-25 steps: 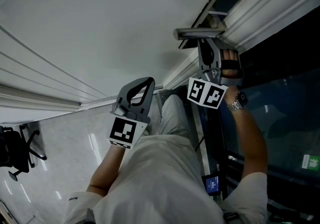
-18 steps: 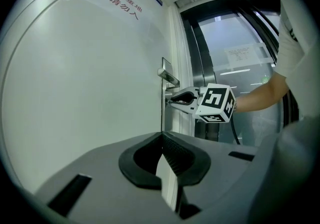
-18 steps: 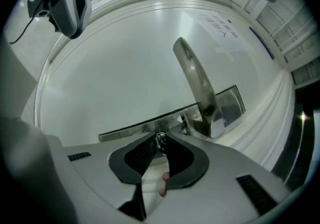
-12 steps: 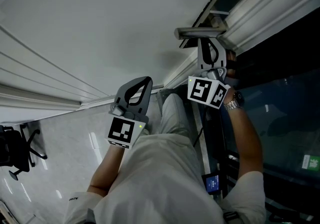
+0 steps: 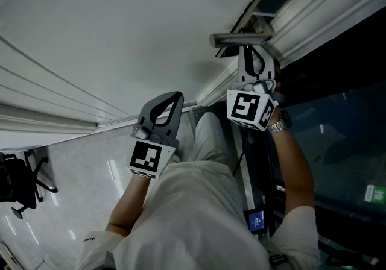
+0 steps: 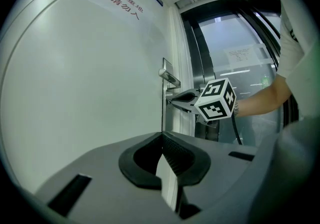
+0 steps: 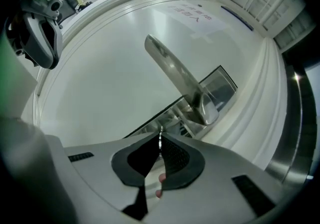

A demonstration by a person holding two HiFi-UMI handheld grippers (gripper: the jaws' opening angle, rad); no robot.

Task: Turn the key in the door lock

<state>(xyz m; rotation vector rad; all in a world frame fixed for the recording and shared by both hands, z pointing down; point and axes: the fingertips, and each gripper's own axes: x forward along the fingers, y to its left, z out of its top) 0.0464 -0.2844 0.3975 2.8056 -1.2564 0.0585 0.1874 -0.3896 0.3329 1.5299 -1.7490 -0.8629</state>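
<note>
**Status: One Tool Engaged, One Idle**

Holds the right gripper (image 7: 160, 140) level against the white door (image 5: 120, 28), just beneath the door handle (image 7: 175, 75). Clamps it on the key (image 7: 160, 136), a thin metal sliver seen edge-on and pinched between the jaw tips. Has just been closing these jaws, with the pads now pressed on the sliver from both sides. Places the key at the metal plate (image 7: 222, 84) near the door's edge, under the root of the handle and in line with the gripper. Cannot make out the keyhole behind the jaw tips.

Carries a wristwatch (image 5: 278, 123) on the right wrist, just behind the marker cube (image 5: 248, 108) of this gripper.

Holds the left gripper (image 6: 161, 139) well apart from the handle, off to the left in the head view. Faces it toward the door, touching nothing. Clenches its jaws tip to tip, with nothing between them.

Note the red lettering (image 6: 120, 2) high on the door face. Note also a dark glass panel (image 5: 338, 142) beyond the door frame on the right. Note an office chair (image 5: 21, 184) on the glossy floor (image 5: 78, 190) at the far left.
</note>
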